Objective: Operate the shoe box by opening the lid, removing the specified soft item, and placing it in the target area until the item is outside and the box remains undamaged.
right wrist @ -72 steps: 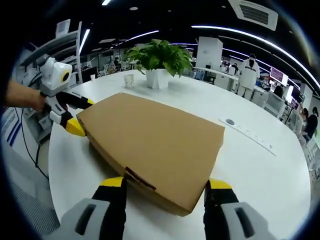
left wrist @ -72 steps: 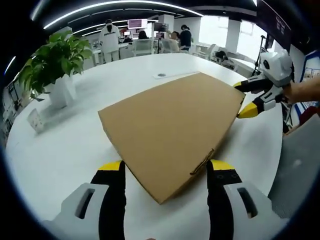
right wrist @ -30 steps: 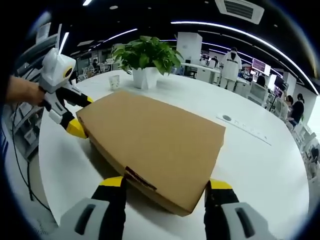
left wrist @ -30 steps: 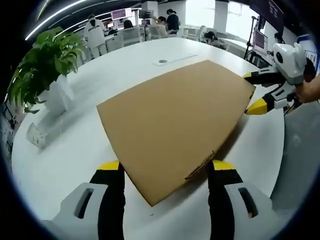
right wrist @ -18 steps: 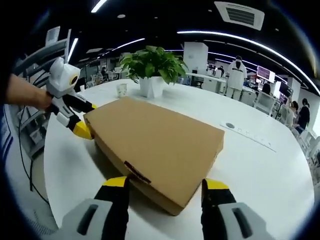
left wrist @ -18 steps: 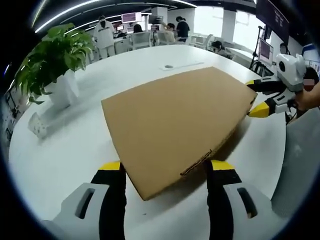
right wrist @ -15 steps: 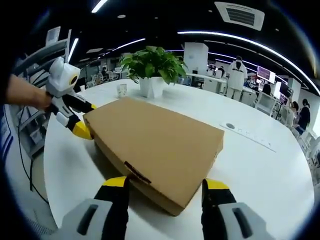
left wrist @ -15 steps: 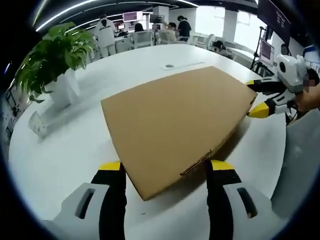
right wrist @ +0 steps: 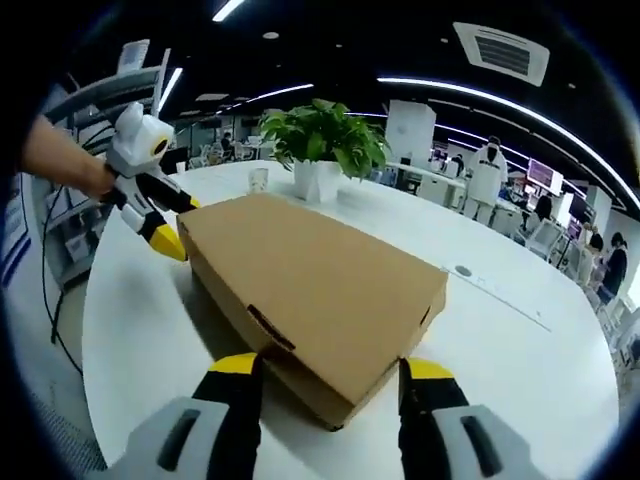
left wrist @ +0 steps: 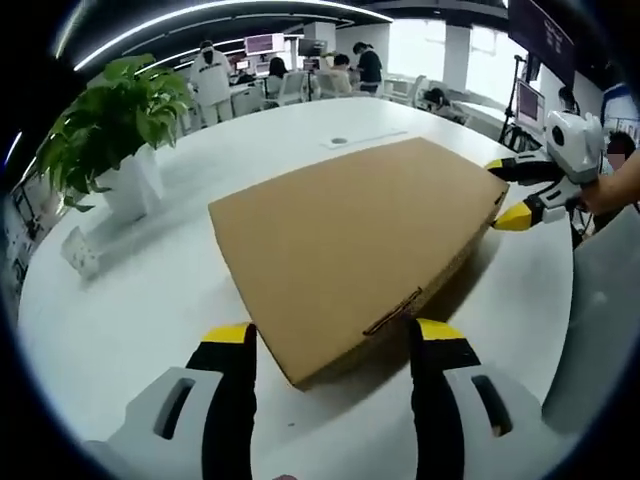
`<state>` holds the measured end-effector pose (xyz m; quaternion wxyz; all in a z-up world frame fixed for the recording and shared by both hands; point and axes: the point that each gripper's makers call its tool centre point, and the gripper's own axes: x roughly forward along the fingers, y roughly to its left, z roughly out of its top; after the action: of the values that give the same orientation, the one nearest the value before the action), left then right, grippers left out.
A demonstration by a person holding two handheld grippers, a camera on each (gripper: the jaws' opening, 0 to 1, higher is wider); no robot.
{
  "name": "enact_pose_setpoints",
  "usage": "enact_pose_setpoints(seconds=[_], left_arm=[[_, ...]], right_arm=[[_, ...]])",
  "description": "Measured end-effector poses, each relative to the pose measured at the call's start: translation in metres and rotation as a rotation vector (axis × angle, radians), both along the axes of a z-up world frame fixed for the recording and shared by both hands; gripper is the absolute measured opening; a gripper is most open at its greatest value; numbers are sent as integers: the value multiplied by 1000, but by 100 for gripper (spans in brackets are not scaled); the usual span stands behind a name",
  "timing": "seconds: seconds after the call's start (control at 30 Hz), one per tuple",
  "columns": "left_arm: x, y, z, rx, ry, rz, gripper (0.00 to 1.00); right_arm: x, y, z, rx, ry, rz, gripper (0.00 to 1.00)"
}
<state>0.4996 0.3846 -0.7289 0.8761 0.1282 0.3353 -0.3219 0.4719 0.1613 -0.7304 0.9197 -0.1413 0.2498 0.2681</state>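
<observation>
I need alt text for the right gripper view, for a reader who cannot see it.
A closed brown cardboard shoe box lies on a round white table, one corner between the open jaws of the right hand-held gripper. The left hand-held gripper flanks the far corner; a potted plant stands behind.

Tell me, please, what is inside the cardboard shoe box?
The shoe box lid is closed, so its contents are covered. Under it shows the white table.
</observation>
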Motion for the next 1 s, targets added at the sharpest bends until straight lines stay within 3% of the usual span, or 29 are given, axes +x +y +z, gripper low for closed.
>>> enact_pose_setpoints(seconds=[0.4, 1.0], left_arm=[[-1, -3, 3, -5, -51, 10, 58], [-1, -3, 6, -15, -29, 31, 57]], right_arm=[[1, 0, -1, 0, -5, 3, 51], [0, 3, 3, 45, 20, -37, 52]])
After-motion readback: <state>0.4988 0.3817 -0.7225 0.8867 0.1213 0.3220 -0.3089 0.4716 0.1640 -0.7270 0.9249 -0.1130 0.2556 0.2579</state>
